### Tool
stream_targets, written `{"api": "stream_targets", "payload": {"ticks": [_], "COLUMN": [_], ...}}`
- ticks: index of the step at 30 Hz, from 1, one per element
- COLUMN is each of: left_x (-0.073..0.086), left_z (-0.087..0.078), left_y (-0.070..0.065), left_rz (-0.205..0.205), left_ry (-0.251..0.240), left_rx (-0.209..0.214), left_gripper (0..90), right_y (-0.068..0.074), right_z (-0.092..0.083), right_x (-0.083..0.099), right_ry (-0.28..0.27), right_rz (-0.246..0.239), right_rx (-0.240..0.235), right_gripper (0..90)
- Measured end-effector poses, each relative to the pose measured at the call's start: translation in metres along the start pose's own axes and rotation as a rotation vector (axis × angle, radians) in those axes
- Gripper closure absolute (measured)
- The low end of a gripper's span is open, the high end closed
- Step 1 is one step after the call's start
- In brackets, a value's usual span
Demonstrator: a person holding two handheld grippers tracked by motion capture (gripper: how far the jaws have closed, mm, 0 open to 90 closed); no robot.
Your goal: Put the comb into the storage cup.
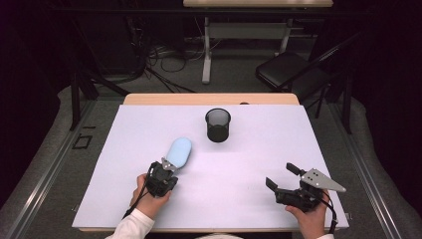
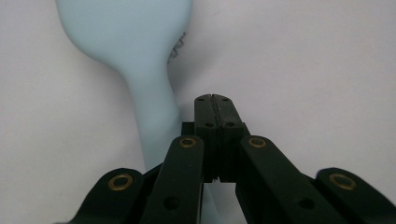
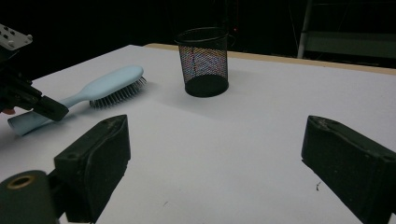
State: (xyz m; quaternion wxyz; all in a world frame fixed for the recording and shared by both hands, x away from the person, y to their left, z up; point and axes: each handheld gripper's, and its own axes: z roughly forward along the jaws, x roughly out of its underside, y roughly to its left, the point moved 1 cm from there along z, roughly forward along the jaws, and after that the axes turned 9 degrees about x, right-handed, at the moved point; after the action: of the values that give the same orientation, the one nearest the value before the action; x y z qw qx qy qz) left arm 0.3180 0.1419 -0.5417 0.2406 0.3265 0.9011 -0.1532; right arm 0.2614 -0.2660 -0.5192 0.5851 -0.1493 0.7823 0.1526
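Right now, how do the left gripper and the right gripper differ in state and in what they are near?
The left gripper has its jaws shut together, with nothing between them; the right gripper has its jaws wide apart, also empty. The left gripper sits right beside the handle of the light blue hairbrush, which lies bristles down; the right gripper rests over bare white table, well apart from the brush and the black mesh cup. Both are hand-held, low over the table.
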Motion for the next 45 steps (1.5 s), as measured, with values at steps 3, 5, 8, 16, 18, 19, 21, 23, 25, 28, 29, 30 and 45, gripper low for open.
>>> {"api": "stream_targets", "payload": {"ticks": [3,5,8,16,18,19,21,23,25,28,29,30,45], "left_x": [0.002,0.003,0.004,0.006,0.006,0.006,0.008,0.008,0.009,0.009,0.009,0.009,0.01], "left_z": [-0.002,-0.002,-0.003,-0.006,-0.007,-0.007,-0.008,-0.009,-0.009,-0.01,-0.01,-0.01,-0.011], "left_y": [0.004,0.006,0.009,0.016,0.018,0.018,0.022,0.025,0.027,0.028,0.028,0.029,0.032], "left_rz": [-0.013,-0.016,-0.025,-0.039,-0.045,-0.045,-0.056,-0.067,-0.072,-0.072,-0.072,-0.074,-0.088], "left_ry": [0.003,-0.002,-0.007,-0.008,-0.007,-0.007,-0.016,-0.02,-0.024,-0.024,-0.024,-0.027,-0.032], "left_rx": [-0.003,-0.01,-0.01,-0.037,-0.042,-0.042,-0.046,-0.05,-0.048,-0.049,-0.049,-0.053,-0.049], "left_gripper": [90.0,90.0,90.0,90.0,90.0,90.0,90.0,90.0,90.0,90.0,90.0,90.0,89.8], "right_y": [0.0,0.0,0.0,0.0,0.0,0.0,0.0,0.0,0.0,0.0,0.0,0.0,0.0], "right_z": [0.0,0.0,0.0,0.0,0.0,0.0,0.0,0.0,0.001,0.001,0.001,0.001,0.001], "right_x": [0.0,0.0,0.0,0.0,0.0,0.0,0.0,0.0,0.0,0.0,0.0,0.0,0.001], "right_ry": [0.0,0.001,0.001,-0.001,0.004,0.007,0.006,0.006,0.007,0.007,0.007,0.006,0.009], "right_rz": [0.001,0.001,0.001,-0.001,-0.001,-0.001,-0.001,0.003,0.005,0.005,0.005,0.001,0.009], "right_rx": [0.0,0.0,-0.001,-0.003,-0.002,-0.003,-0.003,-0.005,-0.004,-0.005,-0.005,-0.004,-0.005], "right_gripper": [7.8,7.8,7.8,7.8,7.8,7.8,7.8,7.8,7.8,7.8,7.8,7.8,8.4]}}
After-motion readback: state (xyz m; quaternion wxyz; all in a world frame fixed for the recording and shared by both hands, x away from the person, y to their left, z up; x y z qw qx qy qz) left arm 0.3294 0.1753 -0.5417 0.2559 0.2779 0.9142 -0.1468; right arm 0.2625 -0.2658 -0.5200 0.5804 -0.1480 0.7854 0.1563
